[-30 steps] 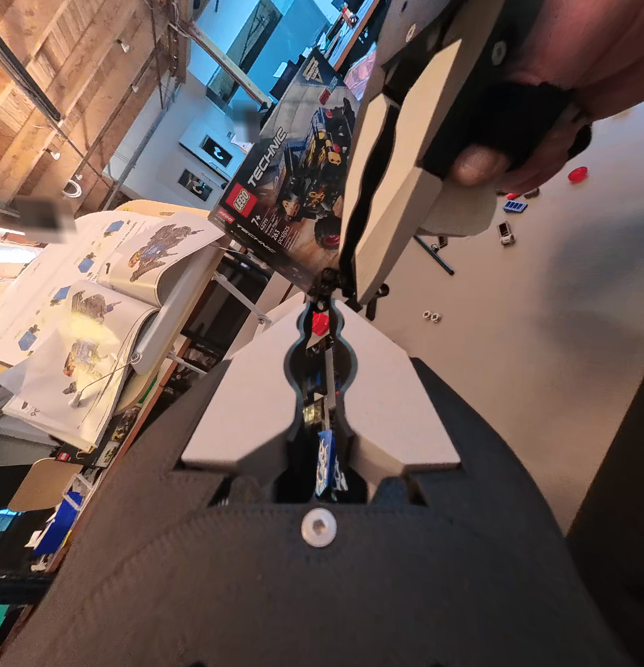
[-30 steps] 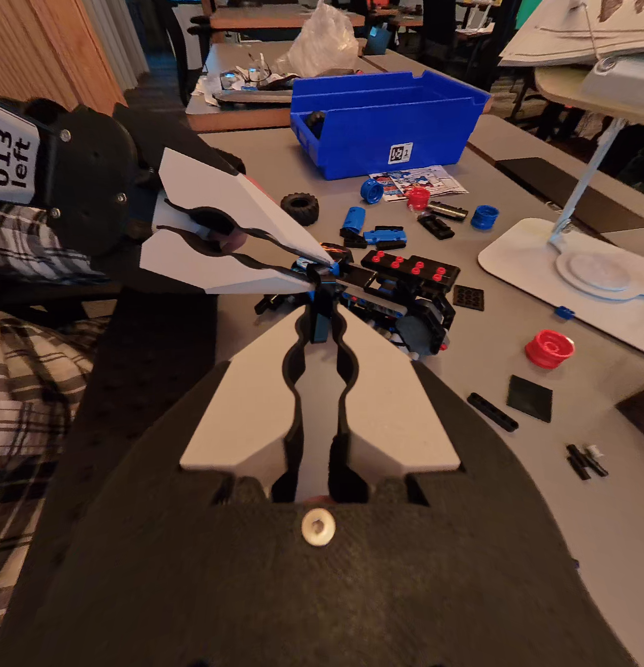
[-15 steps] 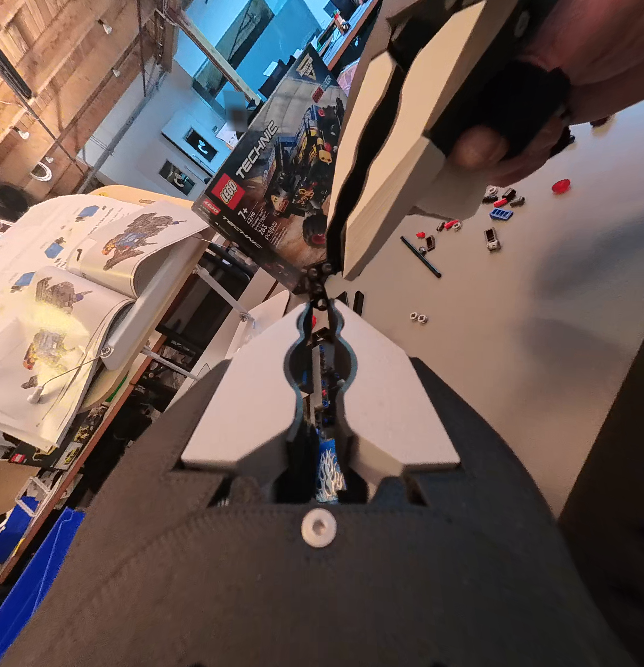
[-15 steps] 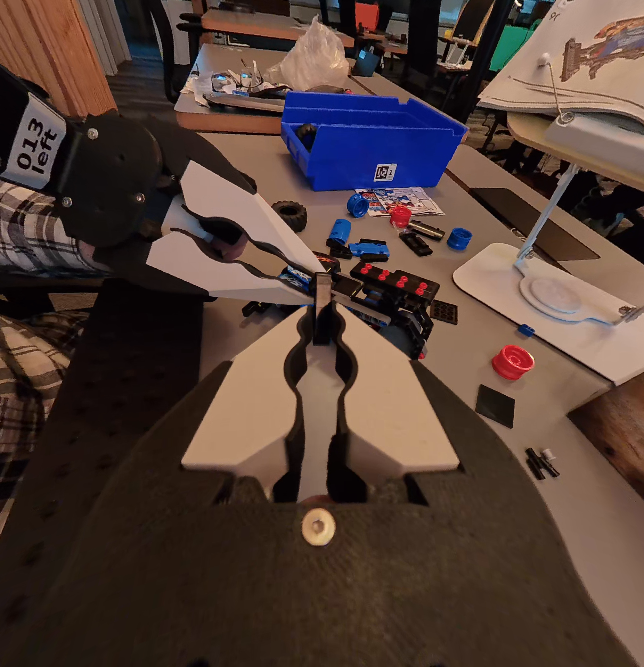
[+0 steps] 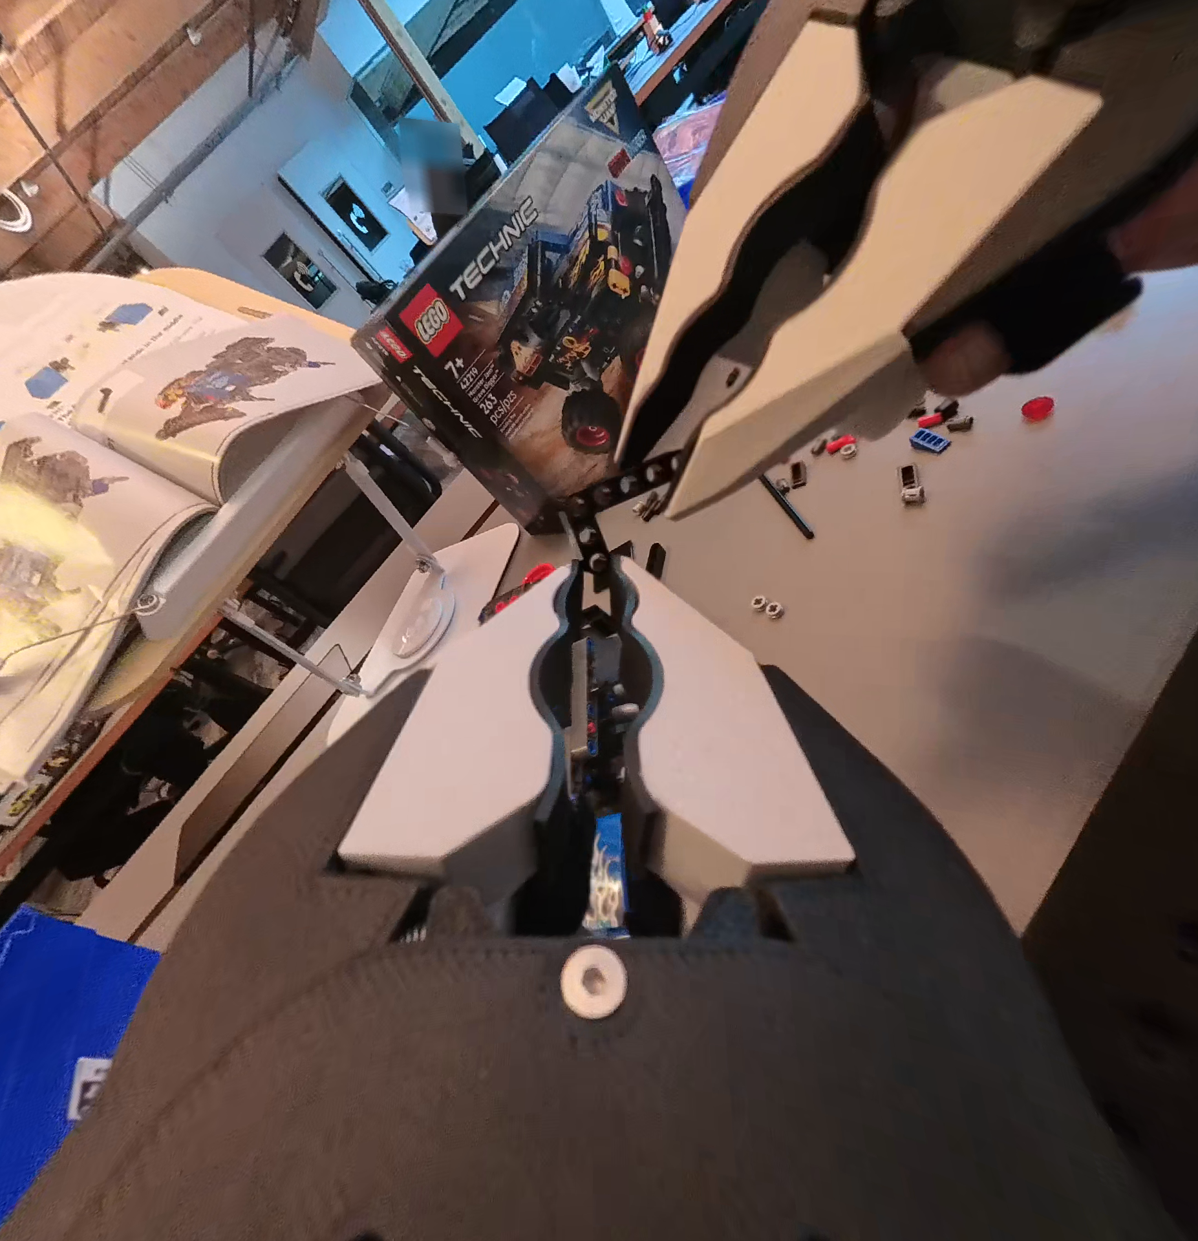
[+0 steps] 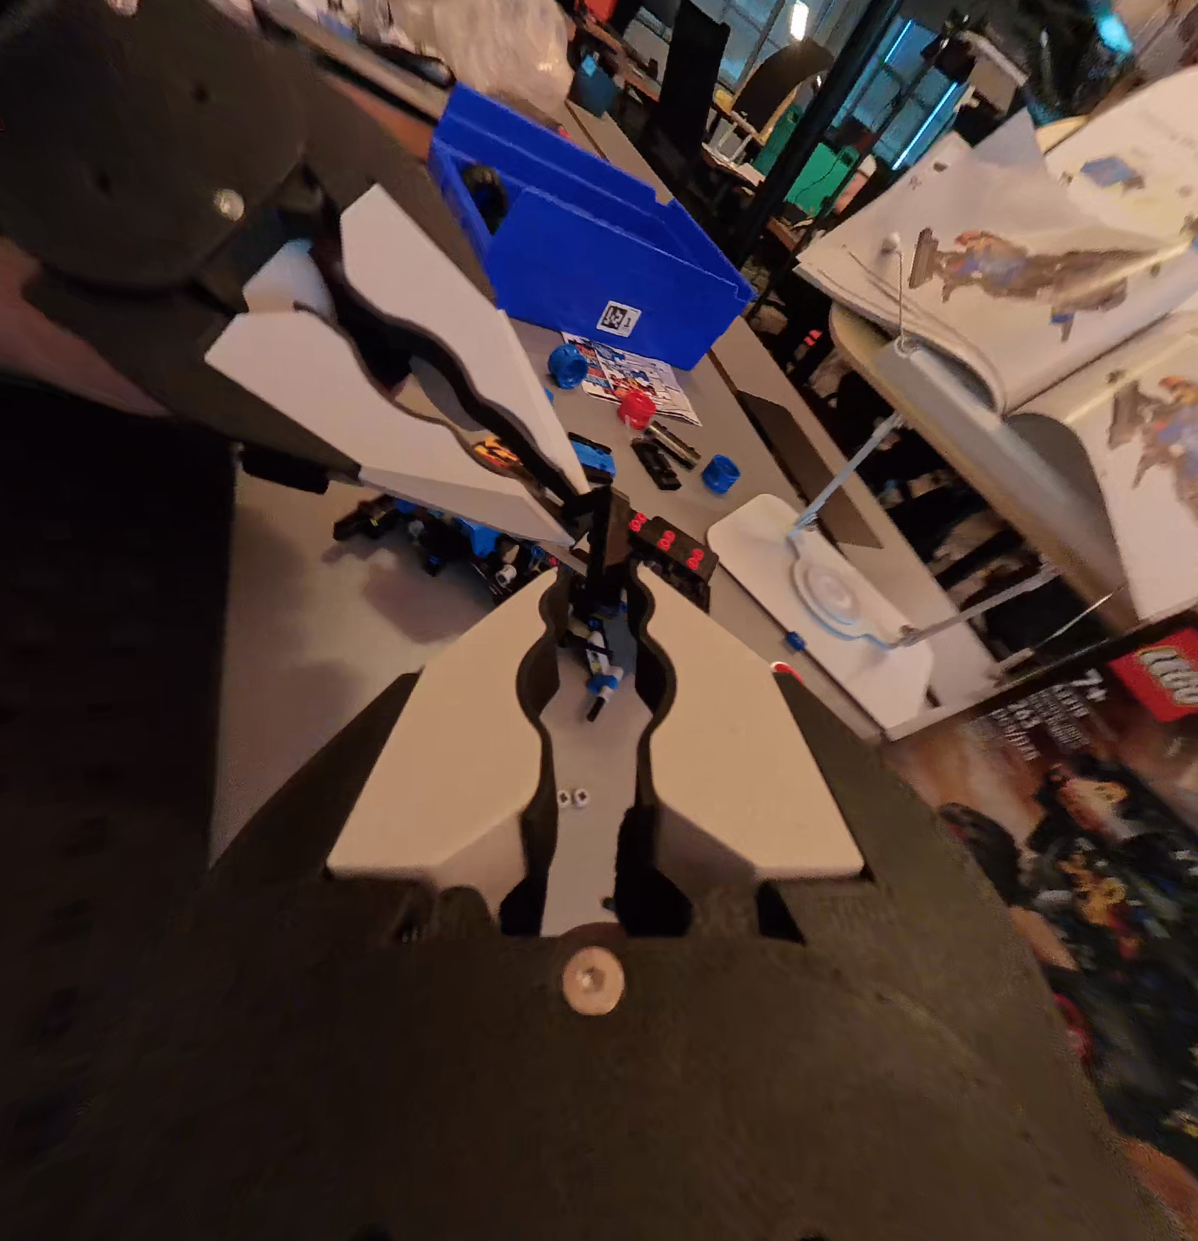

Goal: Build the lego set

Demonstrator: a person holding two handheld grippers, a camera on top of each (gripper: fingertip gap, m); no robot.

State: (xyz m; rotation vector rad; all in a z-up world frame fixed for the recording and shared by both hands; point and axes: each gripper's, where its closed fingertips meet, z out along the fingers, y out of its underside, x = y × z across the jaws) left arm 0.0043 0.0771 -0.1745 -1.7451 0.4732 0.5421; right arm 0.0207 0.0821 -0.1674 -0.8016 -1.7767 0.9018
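Observation:
A black bent Lego beam spans both grippers above the grey table. My left gripper is shut on one end of it. My right gripper comes in from the upper right and is shut on the other end. In the right wrist view the beam stands upright between my right gripper's tips, and the left gripper meets its top from the left. The part-built black and blue model lies on the table below, with red pins on a black block.
A blue bin stands at the back. The set's box and an open instruction booklet on a white stand are to one side. Small loose parts and red and blue hubs lie on the table. Left and right tips are no more than a few centimetres apart.
Both grippers have turned and risen with the beam between them. The right wrist view has swung right, bringing the box into sight. The bend of the beam now shows between the two grippers.

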